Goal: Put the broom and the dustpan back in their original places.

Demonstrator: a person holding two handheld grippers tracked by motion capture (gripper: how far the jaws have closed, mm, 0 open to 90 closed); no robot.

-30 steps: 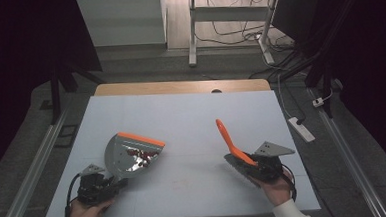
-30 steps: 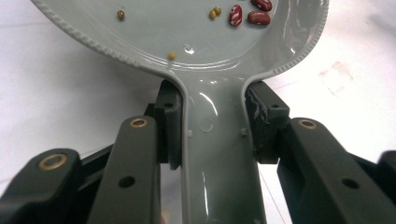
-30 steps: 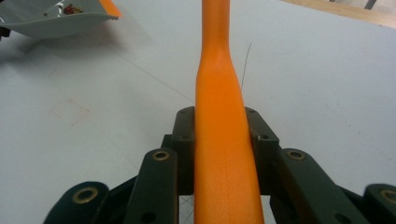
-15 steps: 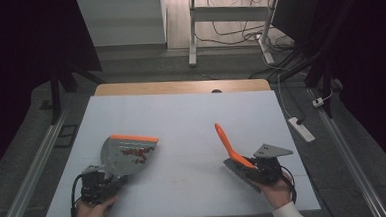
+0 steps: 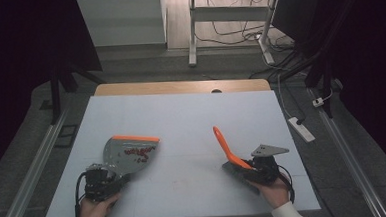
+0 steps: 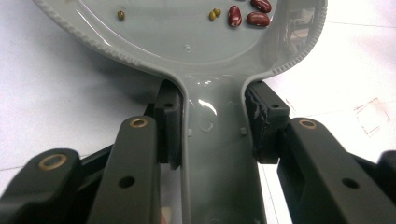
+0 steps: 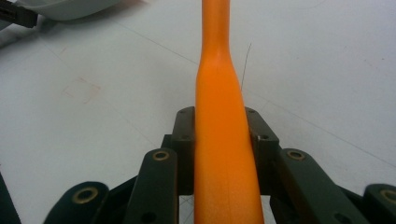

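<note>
A grey dustpan (image 5: 126, 154) with an orange front lip (image 5: 135, 139) lies low over the white table (image 5: 181, 119) at the front left. Several red beans (image 5: 139, 152) sit in it. My left gripper (image 5: 108, 179) is shut on its handle. In the left gripper view the pads (image 6: 170, 126) clamp the grey dustpan handle (image 6: 215, 163) from both sides, and red and small green beans (image 6: 247, 16) lie in the pan. At the front right my right gripper (image 5: 240, 165) is shut on an orange handle (image 5: 223, 143) that slants up and away. That orange handle (image 7: 222, 130) runs between its pads.
The table's far edge is a wooden strip (image 5: 180, 86). Metal rails (image 5: 33, 162) run along the floor on both sides. A power strip (image 5: 300, 128) and cables lie on the floor at the right. White desk legs (image 5: 192, 38) stand beyond the table.
The dustpan has turned slightly, so its orange lip now lies more level and a little further left. The right gripper and the orange handle have hardly moved.
</note>
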